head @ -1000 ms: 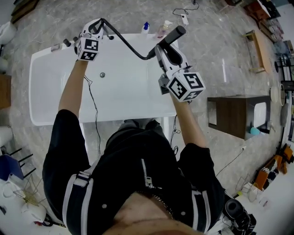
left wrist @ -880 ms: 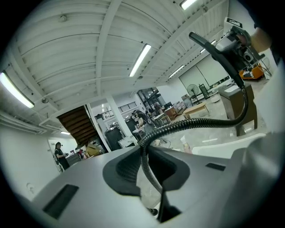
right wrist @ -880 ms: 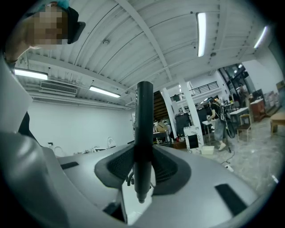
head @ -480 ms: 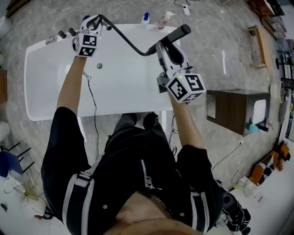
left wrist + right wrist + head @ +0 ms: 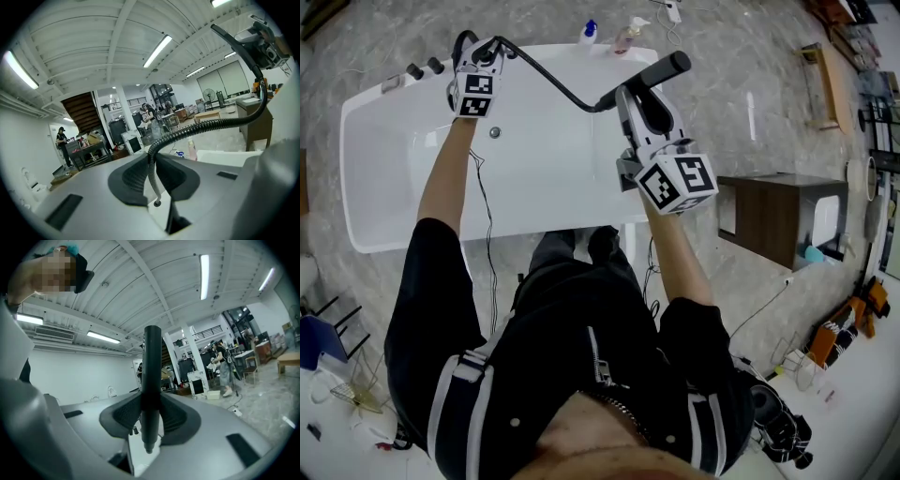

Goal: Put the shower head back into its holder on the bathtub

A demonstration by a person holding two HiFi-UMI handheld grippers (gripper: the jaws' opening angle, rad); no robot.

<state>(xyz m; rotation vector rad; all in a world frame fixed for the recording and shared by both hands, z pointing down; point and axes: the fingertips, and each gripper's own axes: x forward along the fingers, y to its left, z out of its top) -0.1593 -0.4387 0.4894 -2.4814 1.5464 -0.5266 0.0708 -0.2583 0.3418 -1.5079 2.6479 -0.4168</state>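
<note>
Black fittings on a white tub, over a marbled floor

The bathtub [image 5: 394, 187] is plain glossy white, and the shower head [image 5: 661, 67] and its ribbed hose [image 5: 553, 80] show black against it. The left gripper [image 5: 483, 53] and right gripper [image 5: 637, 94] have pale grey bodies with black ridged pads [image 5: 123, 416]. Each carries a white cube [image 5: 678, 181] printed with black square markers. The person's jacket [image 5: 581, 356] is black with white stripes at the sleeves and a silver zip. The floor [image 5: 750, 94] is grey-beige with pale veining. The cabinet [image 5: 769, 225] is dark brown wood, white inside. There is a blue-and-white bottle [image 5: 589, 33] and a pinkish bottle [image 5: 628, 37].
</note>
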